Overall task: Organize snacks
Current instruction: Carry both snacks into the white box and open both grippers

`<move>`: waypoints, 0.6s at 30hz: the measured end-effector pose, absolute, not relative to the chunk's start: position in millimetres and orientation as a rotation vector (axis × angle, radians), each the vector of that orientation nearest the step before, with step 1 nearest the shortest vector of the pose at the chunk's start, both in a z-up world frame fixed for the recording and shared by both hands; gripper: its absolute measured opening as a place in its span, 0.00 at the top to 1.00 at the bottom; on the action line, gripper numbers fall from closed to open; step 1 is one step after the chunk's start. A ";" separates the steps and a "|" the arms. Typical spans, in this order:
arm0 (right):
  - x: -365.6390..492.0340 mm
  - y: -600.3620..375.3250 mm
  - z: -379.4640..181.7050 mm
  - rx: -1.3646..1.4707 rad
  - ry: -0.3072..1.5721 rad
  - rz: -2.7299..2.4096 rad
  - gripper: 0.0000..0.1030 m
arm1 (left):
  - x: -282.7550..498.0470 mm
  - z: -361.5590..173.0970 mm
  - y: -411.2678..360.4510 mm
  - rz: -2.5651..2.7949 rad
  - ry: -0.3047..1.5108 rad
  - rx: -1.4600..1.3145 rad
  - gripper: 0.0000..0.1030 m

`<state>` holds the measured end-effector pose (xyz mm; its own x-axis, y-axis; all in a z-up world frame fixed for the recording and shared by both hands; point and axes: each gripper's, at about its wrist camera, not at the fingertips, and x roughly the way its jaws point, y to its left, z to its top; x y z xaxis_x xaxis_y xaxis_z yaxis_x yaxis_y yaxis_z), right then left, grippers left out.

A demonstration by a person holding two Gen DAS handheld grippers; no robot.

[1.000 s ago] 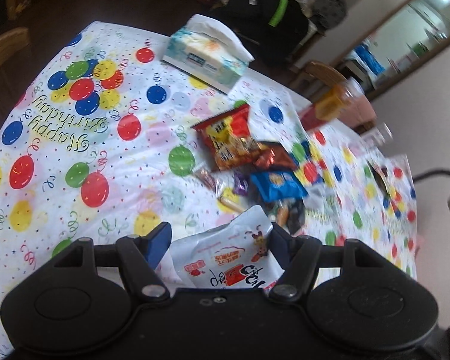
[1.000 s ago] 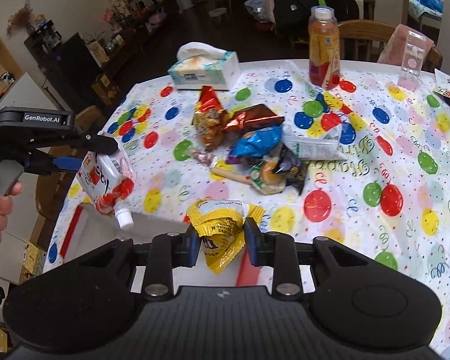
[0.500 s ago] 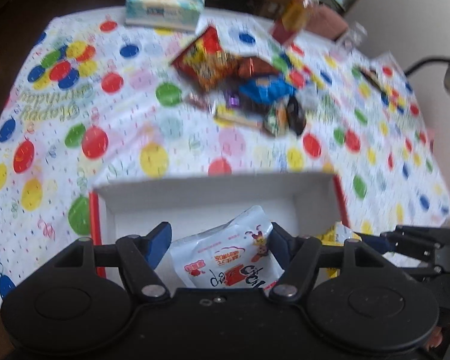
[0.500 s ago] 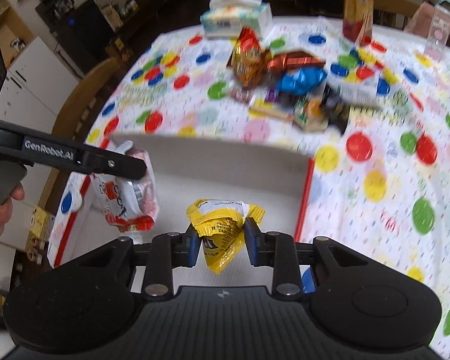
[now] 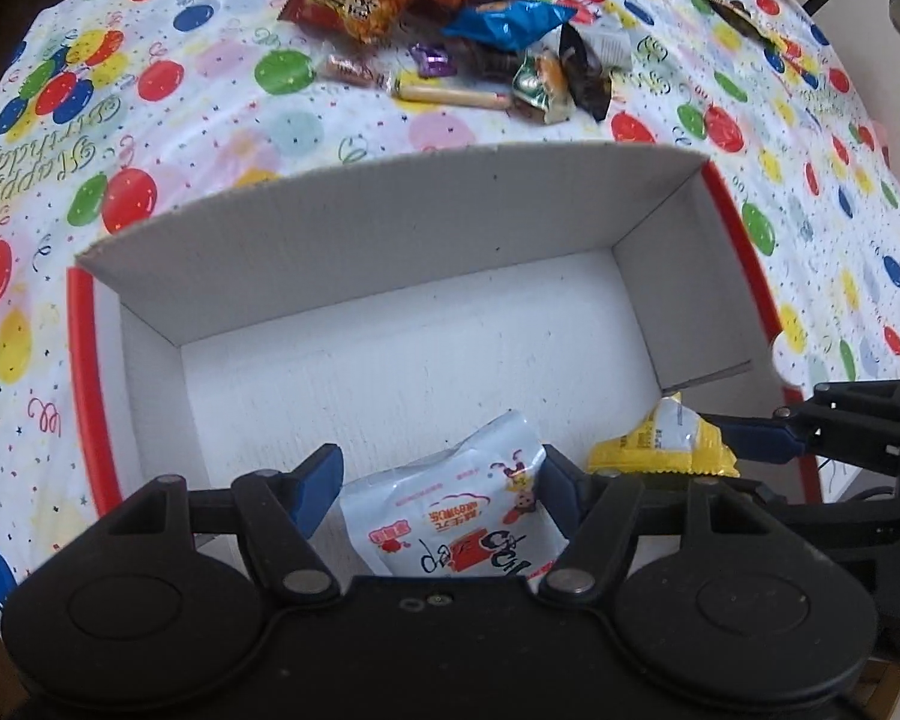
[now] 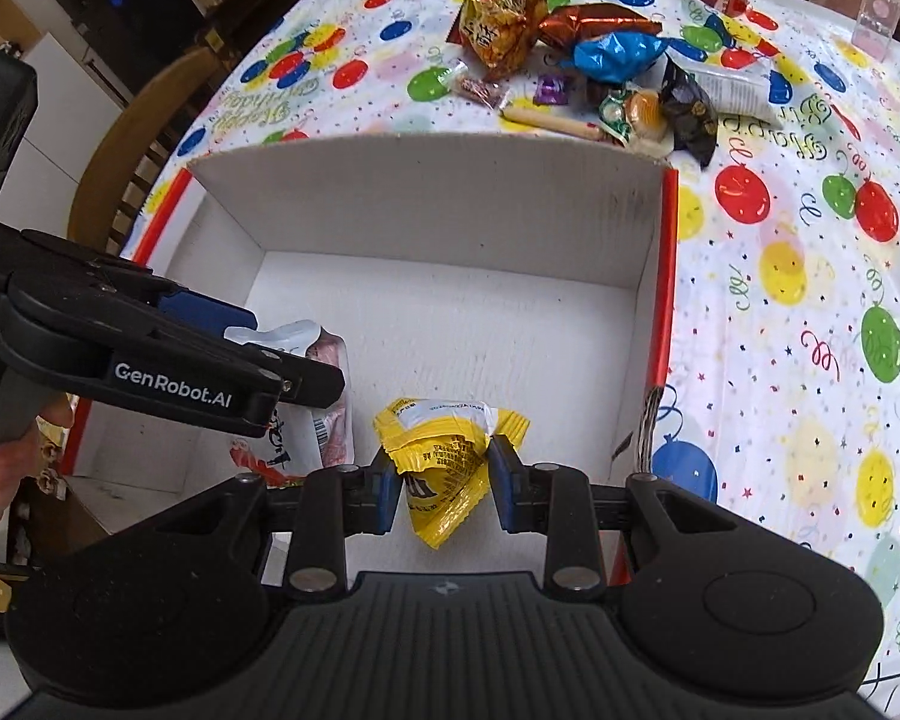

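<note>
Snacks sit pinched in both your tools: the left tool [image 5: 441,483] grips a white pouch [image 5: 459,525], the right tool [image 6: 444,477] a yellow packet [image 6: 444,450], both inside the white box [image 6: 438,204] near its close edge. Most of the box floor ahead is bare. Beyond its far wall, the snack pile [image 6: 594,66] lies on the table [image 6: 810,252].

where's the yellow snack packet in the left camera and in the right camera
Left wrist view: the yellow packet sits low right, at the box's near right corner, pinched by the right gripper coming in from the right edge.
Right wrist view: it hangs at bottom centre, clamped in that gripper over the box floor.
Shared landmark: the white box with red edges; the snack pile lies beyond its far wall.
</note>
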<state>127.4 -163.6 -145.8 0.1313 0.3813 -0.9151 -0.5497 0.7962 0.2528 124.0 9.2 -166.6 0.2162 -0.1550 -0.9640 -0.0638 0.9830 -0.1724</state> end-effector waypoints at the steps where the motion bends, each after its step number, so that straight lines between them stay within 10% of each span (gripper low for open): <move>1: 126.8 -163.7 -147.6 -0.163 1.273 0.675 0.71 | 124.2 -168.9 8.4 -0.060 1.358 -0.183 0.34; 18: 122.9 -160.4 -147.1 -0.210 1.244 0.664 0.70 | 118.1 -188.7 2.1 -0.064 1.407 -0.137 0.32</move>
<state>122.9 -160.4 -147.1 0.1632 0.3512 -0.9220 -0.5709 0.7957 0.2021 118.1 2.1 -188.7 0.1632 -0.1262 -0.9785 -0.0366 0.9903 -0.1338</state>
